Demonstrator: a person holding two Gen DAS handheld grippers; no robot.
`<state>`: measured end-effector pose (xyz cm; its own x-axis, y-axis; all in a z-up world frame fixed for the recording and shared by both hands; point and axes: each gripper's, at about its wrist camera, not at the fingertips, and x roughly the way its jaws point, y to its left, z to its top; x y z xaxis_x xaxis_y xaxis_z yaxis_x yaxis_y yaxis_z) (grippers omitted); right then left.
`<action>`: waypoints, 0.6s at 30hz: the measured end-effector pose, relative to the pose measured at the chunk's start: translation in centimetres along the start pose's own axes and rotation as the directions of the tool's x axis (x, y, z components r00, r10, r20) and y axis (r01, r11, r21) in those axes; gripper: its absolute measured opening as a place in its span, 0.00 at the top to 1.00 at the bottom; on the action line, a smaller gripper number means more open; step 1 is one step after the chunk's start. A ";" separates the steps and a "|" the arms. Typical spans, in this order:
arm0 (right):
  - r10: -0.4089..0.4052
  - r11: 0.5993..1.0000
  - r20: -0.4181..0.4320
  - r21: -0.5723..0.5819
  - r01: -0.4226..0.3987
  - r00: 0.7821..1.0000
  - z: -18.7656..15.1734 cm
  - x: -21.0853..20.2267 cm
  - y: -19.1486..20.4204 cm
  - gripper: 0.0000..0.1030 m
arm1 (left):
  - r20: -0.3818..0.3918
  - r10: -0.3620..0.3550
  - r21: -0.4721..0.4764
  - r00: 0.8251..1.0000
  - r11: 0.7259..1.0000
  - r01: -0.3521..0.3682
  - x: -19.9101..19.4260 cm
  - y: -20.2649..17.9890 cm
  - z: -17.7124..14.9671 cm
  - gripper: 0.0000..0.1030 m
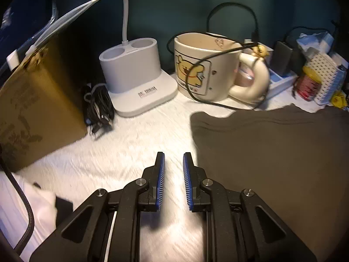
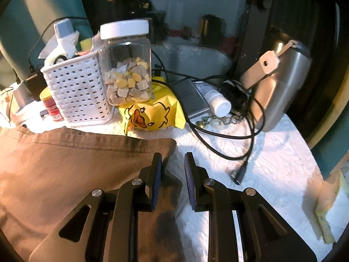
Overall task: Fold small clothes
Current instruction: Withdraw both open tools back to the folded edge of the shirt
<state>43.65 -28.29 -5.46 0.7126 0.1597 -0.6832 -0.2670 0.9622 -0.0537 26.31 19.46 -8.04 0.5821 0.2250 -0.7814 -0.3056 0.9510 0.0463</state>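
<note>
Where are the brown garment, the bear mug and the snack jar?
brown garment (image 2: 72, 166), right wrist view, flat middle of the cloth.
bear mug (image 1: 202, 69), left wrist view, printed side wall.
snack jar (image 2: 127, 65), right wrist view, clear body.

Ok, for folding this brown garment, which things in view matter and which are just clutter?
For the job:
- brown garment
- left gripper, open, empty
- right gripper, open, empty, at the garment's edge

Just lying about:
- bear mug
- lamp base
- cardboard box
- snack jar
- white basket
- yellow duck packet
- steel tumbler
- black cable
</note>
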 end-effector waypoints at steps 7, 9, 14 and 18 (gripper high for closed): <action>0.005 0.999 0.011 0.033 -0.006 1.000 -2.3 -3.9 -0.8 0.78 | 0.004 -0.029 0.008 1.000 1.000 0.029 -3.6 -0.2 -1.9 0.83; 0.006 0.999 0.012 0.043 -0.007 1.000 -3.0 -4.9 -1.1 0.78 | 0.010 -0.040 0.006 0.999 0.999 0.040 -4.5 -0.2 -2.5 0.83; 0.004 0.998 0.016 0.063 -0.005 1.000 -5.0 -7.9 -2.0 0.78 | 0.027 -0.084 -0.001 0.996 0.996 0.084 -6.4 -0.5 -4.5 0.74; -0.003 0.997 0.016 0.071 0.002 1.000 -6.6 -10.1 -2.6 0.78 | 0.031 -0.108 0.006 0.994 0.994 0.108 -7.4 -1.2 -6.3 0.46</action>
<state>32.86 -33.85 -3.27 0.7236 0.1601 -0.6714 -0.2186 0.9758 -0.0030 17.62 15.27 -6.22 0.6349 0.1278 -0.7619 -0.2368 0.9709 -0.0345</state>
